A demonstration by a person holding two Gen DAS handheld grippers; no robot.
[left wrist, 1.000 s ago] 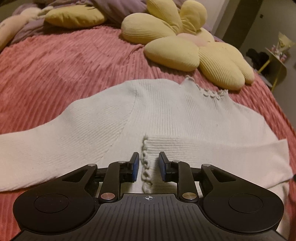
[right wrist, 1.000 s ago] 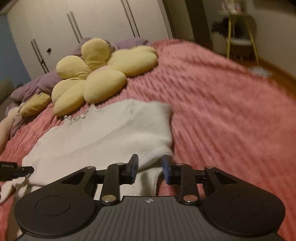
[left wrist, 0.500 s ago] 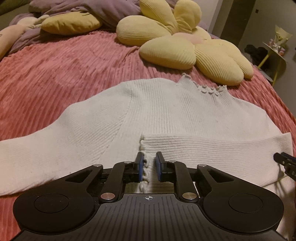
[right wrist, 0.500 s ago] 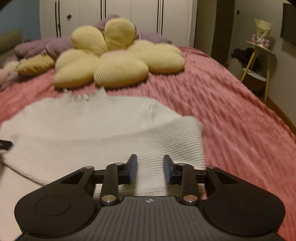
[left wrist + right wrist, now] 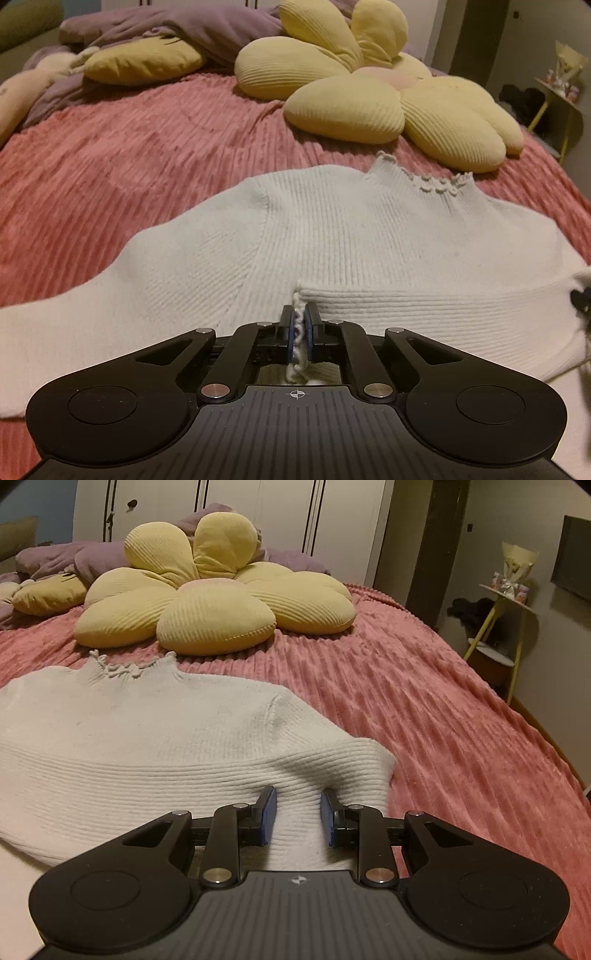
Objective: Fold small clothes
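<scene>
Over on the pink ribbed bedspread (image 5: 424,701), the white sweater (image 5: 332,236) is lying flat below a yellow flower cushion (image 5: 207,602); the left gripper (image 5: 300,332) is pinching its frilly cuff (image 5: 297,314), the right gripper (image 5: 297,812) is gaping over its folded sleeve (image 5: 221,775).

A home bedroom. A bed is covered by a ribbed pink bedspread (image 5: 424,709), with a yellow flower-shaped cushion (image 5: 207,602) and rumpled purple bedding (image 5: 192,29) near its head. White wardrobe doors (image 5: 229,513) stand behind, and a small yellow-legged side table (image 5: 506,602) stands by the wall.
</scene>
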